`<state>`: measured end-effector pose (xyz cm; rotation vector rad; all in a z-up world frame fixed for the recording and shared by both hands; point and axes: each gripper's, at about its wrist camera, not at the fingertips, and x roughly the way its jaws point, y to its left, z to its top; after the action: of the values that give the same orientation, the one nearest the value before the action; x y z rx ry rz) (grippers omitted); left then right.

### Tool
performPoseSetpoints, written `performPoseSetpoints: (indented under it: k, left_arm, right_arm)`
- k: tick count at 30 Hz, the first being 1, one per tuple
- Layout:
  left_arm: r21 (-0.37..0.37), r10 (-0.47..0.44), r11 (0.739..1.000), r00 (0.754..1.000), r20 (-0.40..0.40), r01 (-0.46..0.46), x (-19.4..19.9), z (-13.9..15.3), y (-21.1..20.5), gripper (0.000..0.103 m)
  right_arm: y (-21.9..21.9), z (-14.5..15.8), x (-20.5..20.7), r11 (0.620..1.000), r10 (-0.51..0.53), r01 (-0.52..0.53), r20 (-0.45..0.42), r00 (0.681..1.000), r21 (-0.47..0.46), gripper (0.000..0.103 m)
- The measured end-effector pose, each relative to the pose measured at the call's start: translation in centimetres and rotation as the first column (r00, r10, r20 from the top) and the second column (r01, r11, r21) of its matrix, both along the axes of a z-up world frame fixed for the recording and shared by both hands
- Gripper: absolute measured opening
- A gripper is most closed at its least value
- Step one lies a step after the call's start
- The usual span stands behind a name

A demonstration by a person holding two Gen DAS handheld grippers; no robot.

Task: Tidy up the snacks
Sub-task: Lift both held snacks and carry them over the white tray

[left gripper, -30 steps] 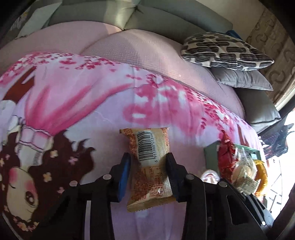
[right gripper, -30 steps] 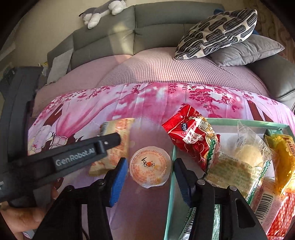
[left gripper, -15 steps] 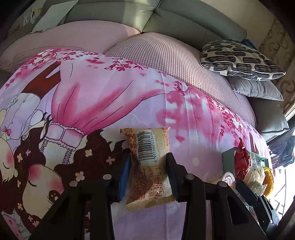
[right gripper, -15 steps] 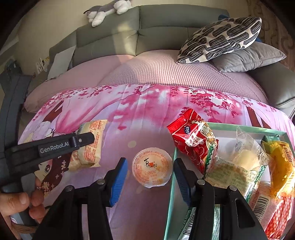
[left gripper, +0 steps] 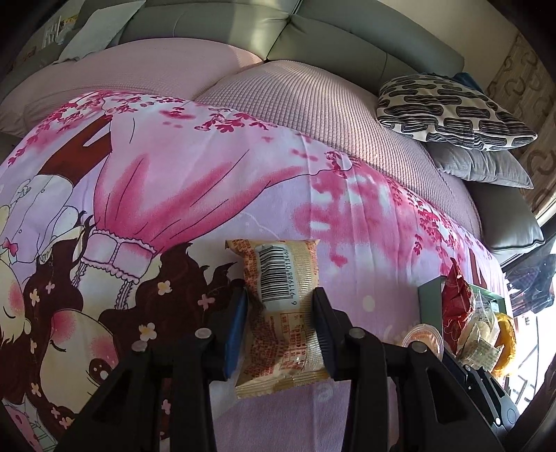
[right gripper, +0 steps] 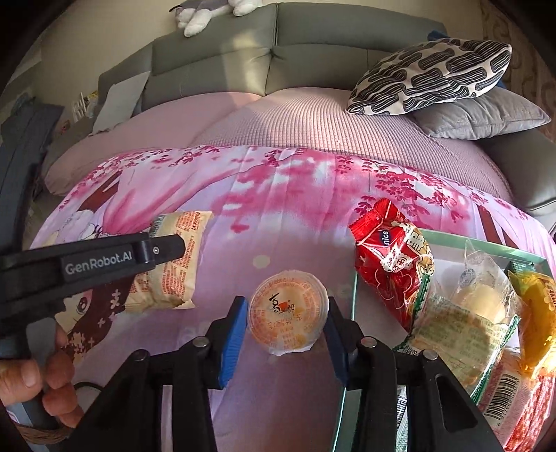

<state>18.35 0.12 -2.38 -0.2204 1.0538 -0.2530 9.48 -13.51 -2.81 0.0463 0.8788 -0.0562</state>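
My left gripper [left gripper: 279, 302] is shut on a tan snack packet [left gripper: 281, 313] with a barcode, held over the pink printed blanket [left gripper: 208, 194]. The packet also shows in the right wrist view [right gripper: 170, 264], in the left gripper [right gripper: 104, 260]. My right gripper [right gripper: 286, 313] is shut on a round orange jelly cup [right gripper: 287, 311], just left of a glass-walled tray [right gripper: 486, 248]. The tray holds a red packet [right gripper: 385, 253], a clear-wrapped bun [right gripper: 479, 295], a yellow packet [right gripper: 537, 313] and other snacks.
A grey sofa [right gripper: 312, 45] runs behind, with a black-and-white patterned cushion [right gripper: 431, 76] on a grey cushion [right gripper: 483, 114] at the right. A plush toy [right gripper: 208, 14] lies on the sofa back. The tray also shows at the right of the left wrist view [left gripper: 429, 299].
My left gripper has carried the tan packet leftward, away from the tray. My right gripper stays around the jelly cup, its fingers now against the cup's sides.
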Motion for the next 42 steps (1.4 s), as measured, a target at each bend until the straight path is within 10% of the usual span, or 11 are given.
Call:
performPoseSetpoints:
  k: [20,42]
  left_arm:
    - [-0.052,-0.237,0.968,0.963,0.128,0.245,-6.0,5.3,-6.8,0.032]
    - [-0.019,-0.481,0.875,0.873,0.084,0.484,-12.7,3.3,-16.2,0.032]
  right_arm:
    - [-7.7,7.2,-7.8,0.97,-0.226,0.206,0.18,0.957,0.127,0.046]
    - [-14.9,5.2,-12.0,0.912,-0.394,0.372,0.114,0.912,0.172,0.046]
